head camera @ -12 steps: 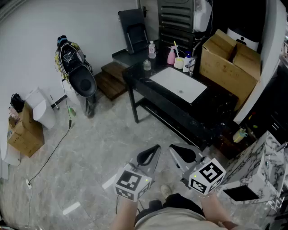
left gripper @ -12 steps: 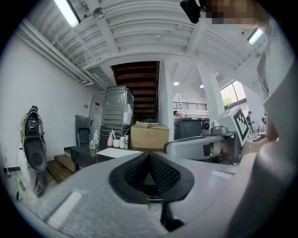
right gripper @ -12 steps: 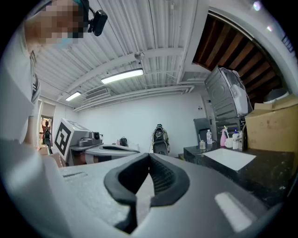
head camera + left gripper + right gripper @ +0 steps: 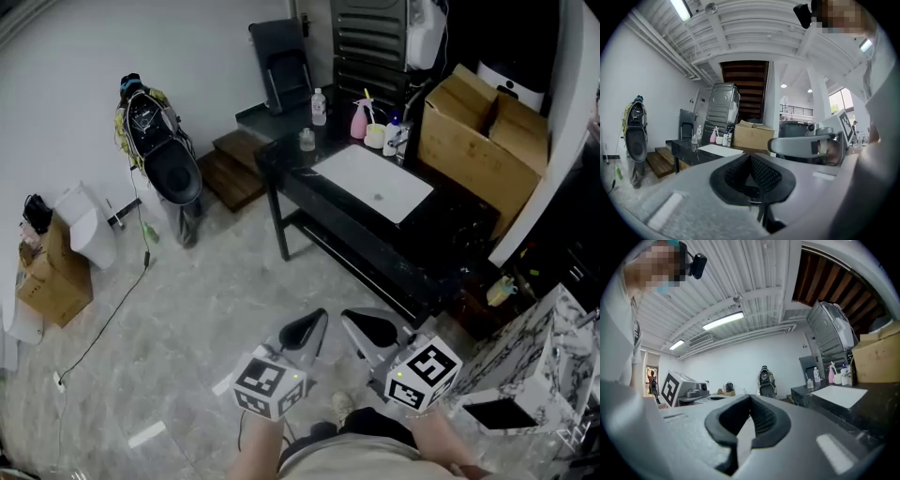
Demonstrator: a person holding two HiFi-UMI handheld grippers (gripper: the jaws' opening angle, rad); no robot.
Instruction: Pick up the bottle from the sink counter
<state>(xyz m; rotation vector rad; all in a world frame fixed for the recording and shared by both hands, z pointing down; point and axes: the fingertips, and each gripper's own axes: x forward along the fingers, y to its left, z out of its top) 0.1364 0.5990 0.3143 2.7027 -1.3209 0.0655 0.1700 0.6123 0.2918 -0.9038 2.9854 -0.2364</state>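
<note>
- We hold the left tool [image 4: 305,330] low over the floor [image 4: 211,305], jaws pressed together, nothing between them.
- The right tool [image 4: 368,328] is just beside it, also pressed together and empty.
- Both tools are well apart from the black tabletop [image 4: 442,223].
- The bottle [image 4: 319,105] is clear with a white cap. It stands upright at the tabletop's far left end, and no tool touches it.
- A pink spray bottle [image 4: 359,118] stands right of it, near the white sink [image 4: 375,184].
- A cardboard box [image 4: 478,141] sits at the right end.
</note>
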